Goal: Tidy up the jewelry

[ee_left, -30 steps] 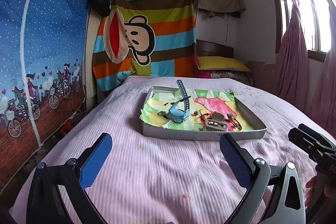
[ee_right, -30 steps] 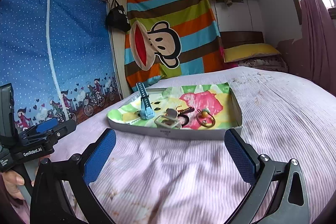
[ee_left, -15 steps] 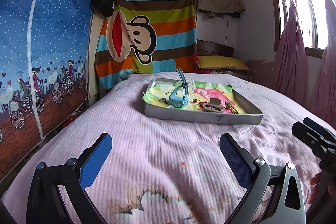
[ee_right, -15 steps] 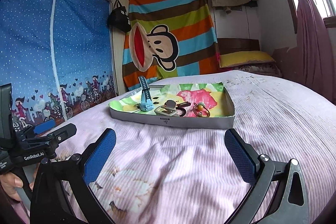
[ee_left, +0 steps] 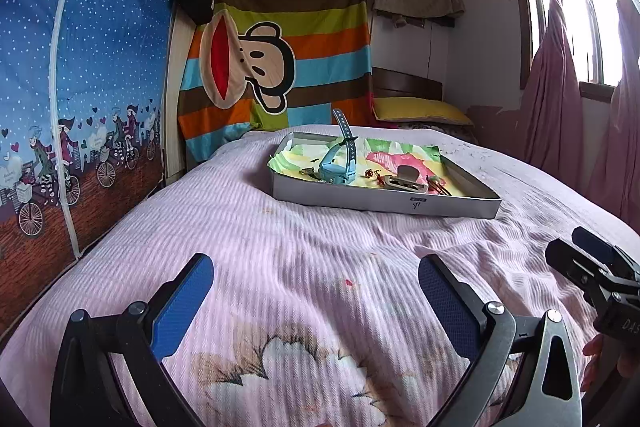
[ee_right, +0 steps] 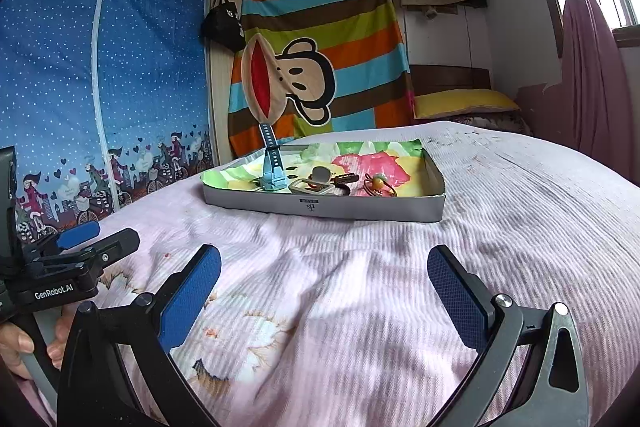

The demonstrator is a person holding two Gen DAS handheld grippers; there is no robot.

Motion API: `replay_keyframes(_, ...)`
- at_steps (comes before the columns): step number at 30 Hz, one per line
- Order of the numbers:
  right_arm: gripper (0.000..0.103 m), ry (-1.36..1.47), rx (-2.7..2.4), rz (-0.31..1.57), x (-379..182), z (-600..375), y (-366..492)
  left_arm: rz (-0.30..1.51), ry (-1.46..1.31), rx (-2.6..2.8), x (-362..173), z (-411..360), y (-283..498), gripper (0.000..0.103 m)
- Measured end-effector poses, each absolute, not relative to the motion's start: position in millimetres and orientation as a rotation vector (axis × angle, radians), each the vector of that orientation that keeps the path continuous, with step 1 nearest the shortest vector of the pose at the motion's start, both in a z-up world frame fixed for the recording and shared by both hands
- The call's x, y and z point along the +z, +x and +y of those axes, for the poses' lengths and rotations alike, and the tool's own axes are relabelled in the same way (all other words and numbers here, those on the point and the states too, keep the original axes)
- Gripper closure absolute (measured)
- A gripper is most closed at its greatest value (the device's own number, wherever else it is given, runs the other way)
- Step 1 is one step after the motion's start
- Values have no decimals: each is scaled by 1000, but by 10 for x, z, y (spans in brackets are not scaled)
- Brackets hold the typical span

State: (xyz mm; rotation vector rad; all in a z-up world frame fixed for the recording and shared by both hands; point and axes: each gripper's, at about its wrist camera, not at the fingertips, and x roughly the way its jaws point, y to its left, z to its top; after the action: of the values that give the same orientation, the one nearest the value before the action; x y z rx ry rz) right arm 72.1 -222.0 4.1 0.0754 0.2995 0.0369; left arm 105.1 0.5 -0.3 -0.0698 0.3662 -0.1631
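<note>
Shallow grey tray (ee_left: 384, 205) sits on the pink ribbed bedspread (ee_left: 280, 259), at approx 12 o'clock from both grippers and well apart from them. Tray is lined w/ a bright sheet of paper (ee_left: 404, 151), green/yellow/pink print, crumpled up over the tray's far-left rim. Contents, in left wrist view: light blue watch (ee_left: 340, 169) toward the 9 o'clock end of the tray, body down on the paper, one strap sticking up nearly vertical; a small ring-like piece (ee_left: 307, 171) just beside it at its 9 o'clock, too small to ID; a small gold-and-red item (ee_left: 370, 173) at the watch's 3 o'clock; a grey-beige buckle-shaped piece (ee_left: 404, 183) near tray centre-front; thin reddish/gold bits (ee_left: 438, 187) at its 3 o'clock, detail unclear. Right wrist view shows the same tray (ee_right: 320, 207) from further right: watch (ee_right: 274, 175) at the left end, buckle piece (ee_right: 310, 185) next to it, a dark oblong item (ee_right: 346, 178) behind that, and a thin hoop w/ an orange bead (ee_right: 378, 183) at 3 o'clock of the group. All items lie inside the tray, none on the bedspread. Left gripper (ee_left: 316, 303) is spread wide, blue pads apart, nothing between them, low over the bedspread at 6 o'clock. Right gripper (ee_right: 324, 295) likewise spread wide and empty, low over the bed. Each gripper shows at the edge of the other's view, a hand (ee_right: 16, 347) on the left one's handle.
</note>
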Motion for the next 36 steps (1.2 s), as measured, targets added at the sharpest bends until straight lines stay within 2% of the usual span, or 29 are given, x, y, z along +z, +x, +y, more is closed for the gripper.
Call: replay_keyframes(36, 2, 96, 20, 300, 64, -2266, 730, 361, -71, -159, 13, 19, 1057, 0)
